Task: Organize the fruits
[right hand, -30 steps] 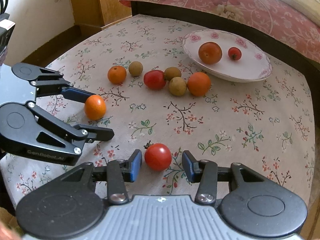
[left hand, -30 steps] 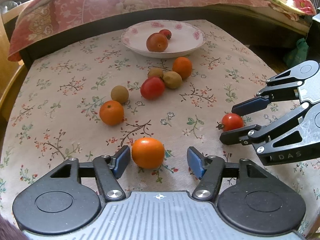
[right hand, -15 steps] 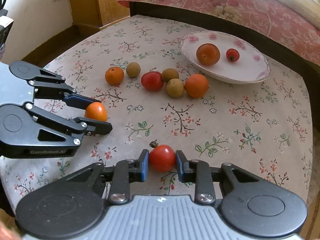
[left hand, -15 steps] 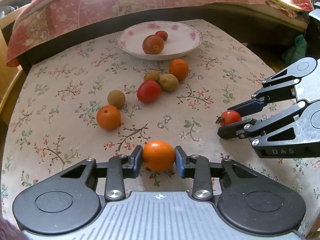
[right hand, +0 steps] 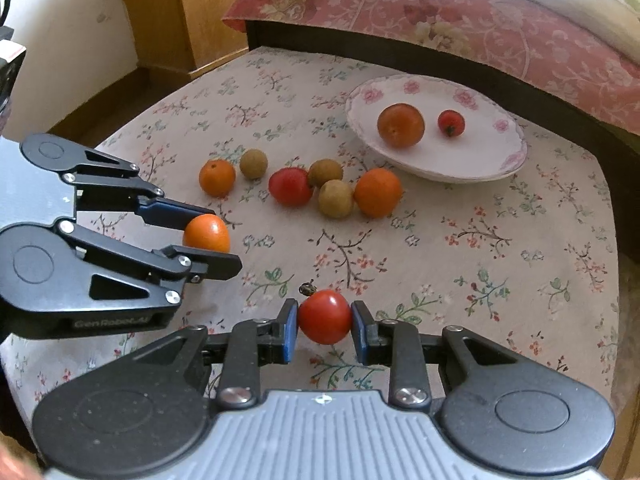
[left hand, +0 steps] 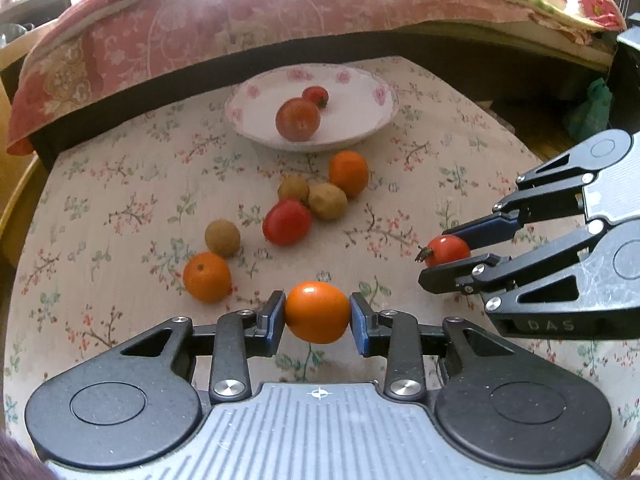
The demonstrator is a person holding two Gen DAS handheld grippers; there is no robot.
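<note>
Our left gripper (left hand: pixel 317 317) had its pads clamped on an orange fruit (left hand: pixel 317 312) and our right gripper (right hand: pixel 324 326) pinched a small red tomato (right hand: pixel 324 316), each squeezed across its middle, we judged for carrying to the plate (right hand: pixel 472 168). A cluster of loose fruit (right hand: pixel 332 190) lay between us and that plate, which already carried two fruits.

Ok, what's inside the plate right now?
The plate holds two fruits: a large orange-red fruit and a small red tomato beside it. The rest shows bare white; nothing seems hidden.
</note>
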